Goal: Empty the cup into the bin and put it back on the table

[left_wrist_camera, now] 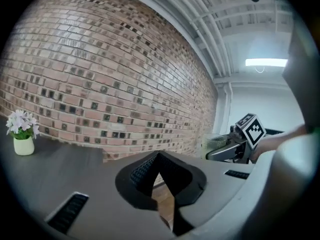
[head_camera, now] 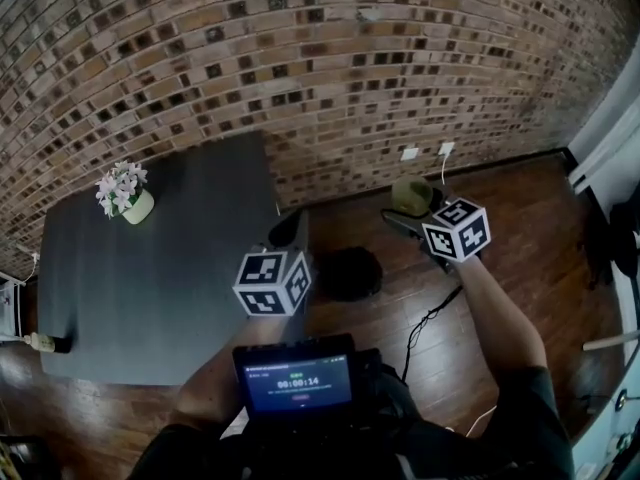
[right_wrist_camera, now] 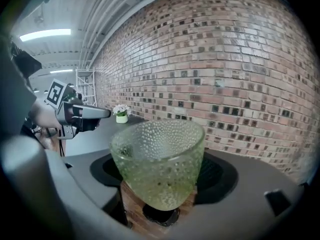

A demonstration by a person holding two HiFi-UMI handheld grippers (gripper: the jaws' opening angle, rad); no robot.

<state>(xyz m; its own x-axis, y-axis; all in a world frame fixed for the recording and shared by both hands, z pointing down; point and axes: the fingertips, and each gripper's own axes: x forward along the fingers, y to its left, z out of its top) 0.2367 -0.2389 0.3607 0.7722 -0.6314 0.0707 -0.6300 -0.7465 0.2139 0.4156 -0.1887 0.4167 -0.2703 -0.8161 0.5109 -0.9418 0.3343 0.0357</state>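
Note:
A knobbly green glass cup (right_wrist_camera: 157,159) sits between the pads of my right gripper (right_wrist_camera: 159,186), which is shut on it, mouth up and tilted slightly. In the head view the cup (head_camera: 410,194) and right gripper (head_camera: 420,210) hang over the wooden floor, right of the dark grey table (head_camera: 150,288). A black bin (head_camera: 347,273) stands on the floor between my two grippers. My left gripper (head_camera: 285,231) is at the table's right edge, holding nothing. In its own view the left gripper (left_wrist_camera: 159,156) has its jaws shut tip to tip, and the cup (left_wrist_camera: 215,145) shows at the right.
A white pot of pale flowers (head_camera: 125,196) stands at the table's far left. A brick wall (head_camera: 330,78) with sockets (head_camera: 425,152) runs behind. A cable (head_camera: 430,318) trails across the floor at the right. A small bottle (head_camera: 45,343) lies at the table's left edge.

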